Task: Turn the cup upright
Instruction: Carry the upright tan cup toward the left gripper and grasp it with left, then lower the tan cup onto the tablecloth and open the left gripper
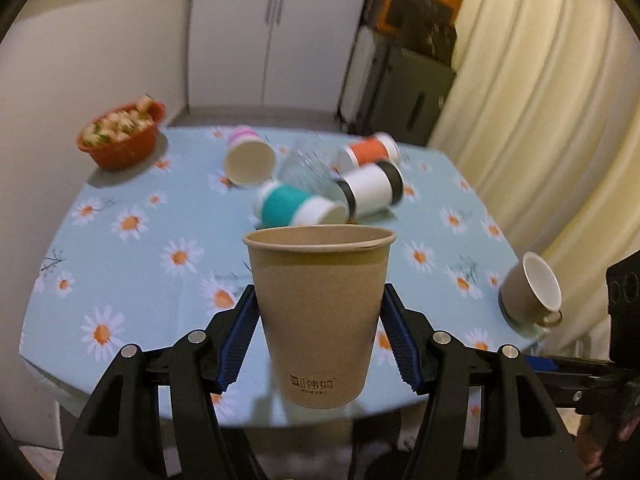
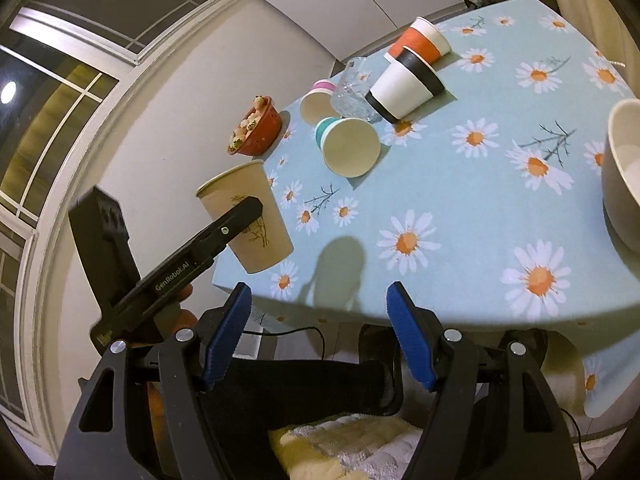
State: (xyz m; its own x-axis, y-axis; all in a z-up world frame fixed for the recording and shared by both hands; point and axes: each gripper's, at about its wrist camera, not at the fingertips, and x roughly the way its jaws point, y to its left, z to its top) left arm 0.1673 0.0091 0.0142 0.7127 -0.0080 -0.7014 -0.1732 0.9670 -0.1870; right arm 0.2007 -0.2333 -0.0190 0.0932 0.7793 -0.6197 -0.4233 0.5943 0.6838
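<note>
Left wrist, left gripper clamps upright brown cup aloft

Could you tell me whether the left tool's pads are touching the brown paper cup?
Touching: in the left wrist view, the left tool has both blue pads pressed against the brown paper cup, with no visible gap.

light: warm indoor | blur: far cups smeared | edges: fisheye-bent | shadow: tablecloth

"伟鸿" printed on brown paper cup, "GenRobot.AI" on left gripper
</note>
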